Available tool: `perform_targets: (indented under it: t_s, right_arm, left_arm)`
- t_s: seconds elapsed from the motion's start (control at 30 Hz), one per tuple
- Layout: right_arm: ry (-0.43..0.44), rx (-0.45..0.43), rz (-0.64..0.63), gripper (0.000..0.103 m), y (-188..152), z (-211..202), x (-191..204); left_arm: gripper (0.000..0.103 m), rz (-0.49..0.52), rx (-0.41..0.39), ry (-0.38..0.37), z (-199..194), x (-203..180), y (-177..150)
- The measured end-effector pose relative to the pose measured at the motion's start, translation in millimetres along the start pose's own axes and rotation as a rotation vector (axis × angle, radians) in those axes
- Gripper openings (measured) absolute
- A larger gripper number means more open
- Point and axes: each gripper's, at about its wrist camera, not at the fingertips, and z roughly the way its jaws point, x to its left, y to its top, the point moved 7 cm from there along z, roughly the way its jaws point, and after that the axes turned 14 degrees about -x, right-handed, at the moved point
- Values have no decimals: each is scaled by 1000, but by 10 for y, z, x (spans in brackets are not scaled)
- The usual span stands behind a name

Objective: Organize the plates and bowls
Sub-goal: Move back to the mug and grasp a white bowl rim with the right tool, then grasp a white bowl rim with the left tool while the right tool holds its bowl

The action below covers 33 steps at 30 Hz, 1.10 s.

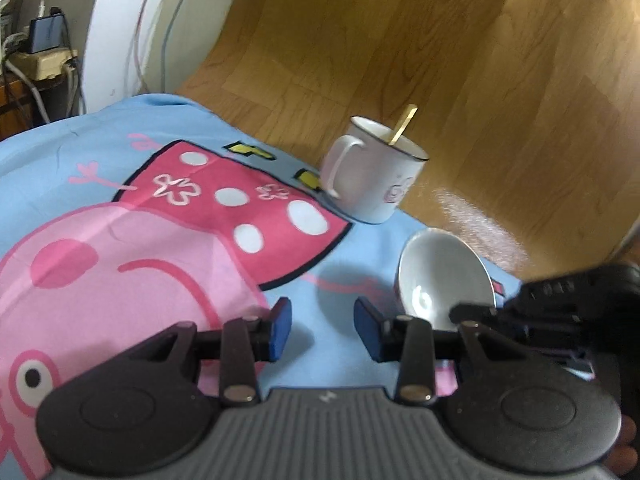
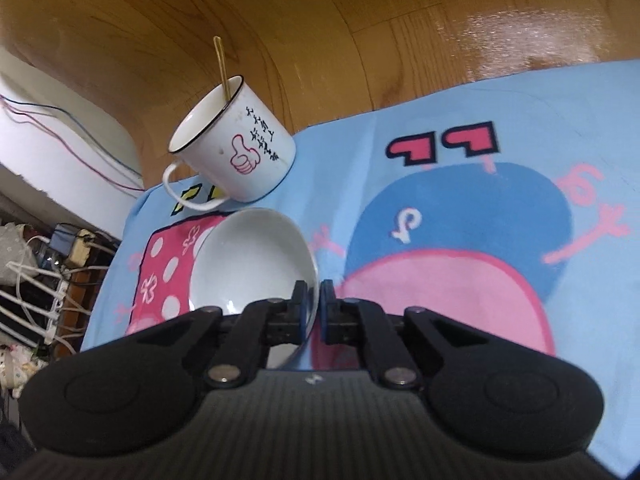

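The right gripper [image 2: 314, 304] has its two blue pads pressed together on the near rim of the white bowl [image 2: 256, 256], one pad inside the bowl and one outside, so the bowl is pinched and stands tilted, with its hollow side turned toward the left gripper. The left gripper [image 1: 323, 330] is beside the bowl, on the bowl's open side; its jaws stand partly apart and nothing is between them, only the cloth below. In the left wrist view the bowl [image 1: 442, 276] is just beside the left gripper's right pad, and the black body of the right gripper [image 1: 560, 308] reaches to its rim. Bowl and grippers are over a blue cartoon tablecloth [image 2: 480, 112] with pink and red figures. Behind the bowl, near it but apart, a white enamel mug [image 2: 236, 148] with a thumbs-up drawing stands on the cloth, a thin gold stick [image 2: 221, 66] leaning inside it. Beyond the mug lies a wooden floor [image 2: 200, 8]
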Motion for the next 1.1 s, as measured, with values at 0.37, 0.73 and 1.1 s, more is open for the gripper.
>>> perform_targets:
  t_s: [0.37, 0.73, 1.1]
  right_arm:
    - [-38, -26, 0, 9, -252, -1091, -631]
    - [-83, -125, 36, 15, -351, -1614, -938]
    - [-139, -456, -184, 40, -369, -2043, -866]
  left_arm:
    - [38, 171, 49, -367, -270, -921, -316]
    - [38, 282, 144, -465, -639, -1679, -753]
    - [38, 326, 148, -379, -607, -1771, -765]
